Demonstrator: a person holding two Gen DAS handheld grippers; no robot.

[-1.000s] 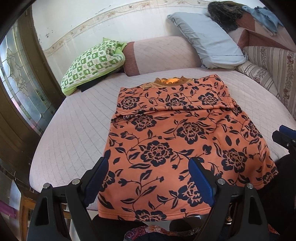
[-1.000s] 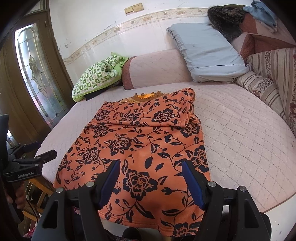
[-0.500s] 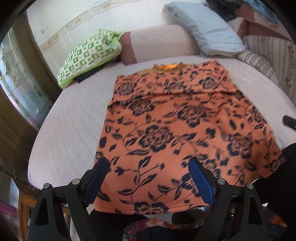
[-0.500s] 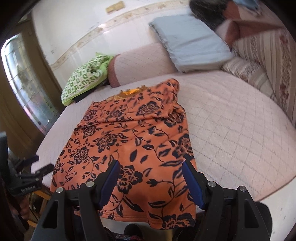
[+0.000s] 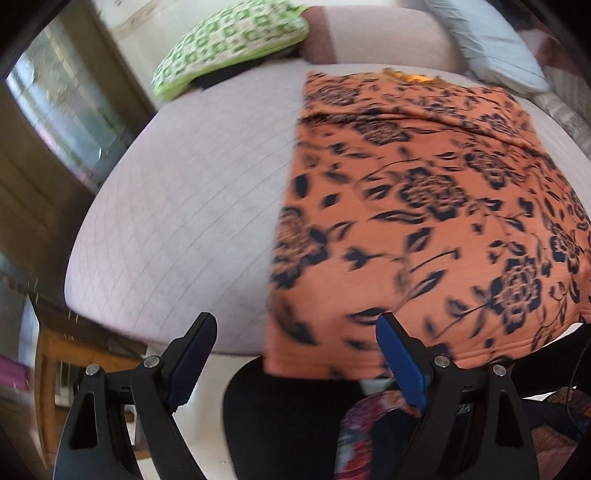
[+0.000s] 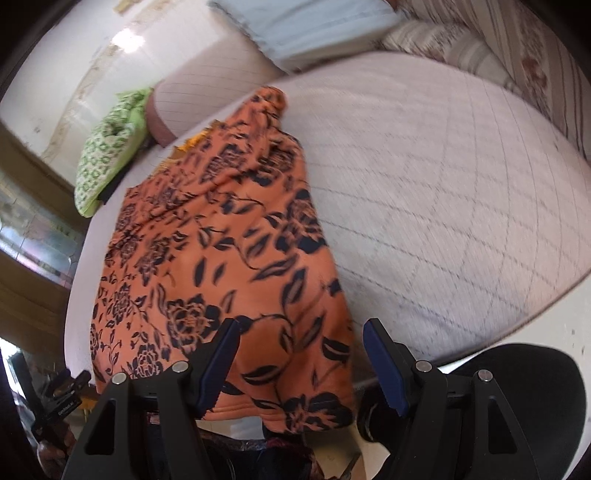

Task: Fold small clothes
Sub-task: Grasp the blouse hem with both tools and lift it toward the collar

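An orange garment with a dark floral print (image 5: 424, 206) lies flat on the pale quilted bed (image 5: 184, 206), its collar at the far end and its hem hanging over the near edge. It also shows in the right wrist view (image 6: 229, 258). My left gripper (image 5: 295, 354) is open and empty, low at the garment's near left corner. My right gripper (image 6: 301, 354) is open and empty, above the garment's near right corner. The left gripper's body (image 6: 62, 398) shows at the lower left of the right wrist view.
A green checked pillow (image 5: 229, 40) and a pink bolster (image 5: 380, 33) lie at the head of the bed. A blue-grey pillow (image 6: 306, 26) and striped cushions (image 6: 480, 48) sit at the right. A wooden stool (image 5: 62, 365) stands left of the bed.
Both grippers have dropped lower and spread apart, the left swinging left and the right swinging right, toward the garment's near corners. The garment has not moved.
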